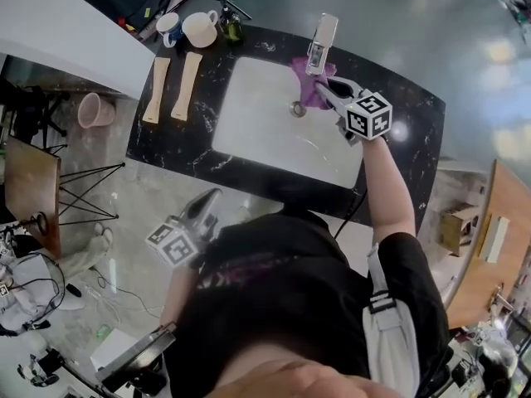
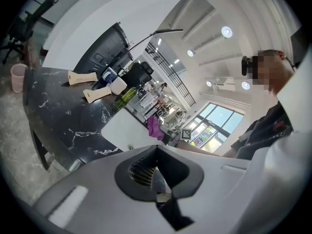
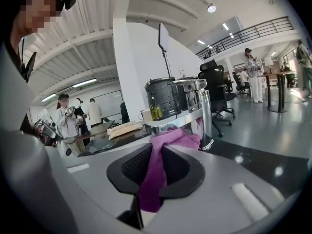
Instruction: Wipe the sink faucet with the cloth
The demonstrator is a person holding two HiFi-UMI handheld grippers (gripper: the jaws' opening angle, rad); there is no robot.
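A chrome faucet point(image 1: 322, 44) stands at the far rim of the white sink point(image 1: 257, 114). A purple cloth point(image 1: 309, 85) hangs against the faucet's base, and my right gripper point(image 1: 329, 92) is shut on it. In the right gripper view the cloth point(image 3: 183, 136) runs from between the jaws of the right gripper point(image 3: 157, 147) up to the faucet point(image 3: 205, 113), just under its spout. My left gripper point(image 1: 206, 210) is held low by the person's body, in front of the counter, shut with nothing in it. From the left gripper point(image 2: 156, 147) the cloth point(image 2: 155, 129) shows far off.
The black marble counter point(image 1: 178, 143) carries two wooden boards point(image 1: 156, 89) left of the sink, with two cups point(image 1: 199, 29) and a green bottle point(image 1: 231, 27) behind them. A pink bin point(image 1: 95, 110) stands on the floor at left. The drain point(image 1: 298, 109) lies near the cloth.
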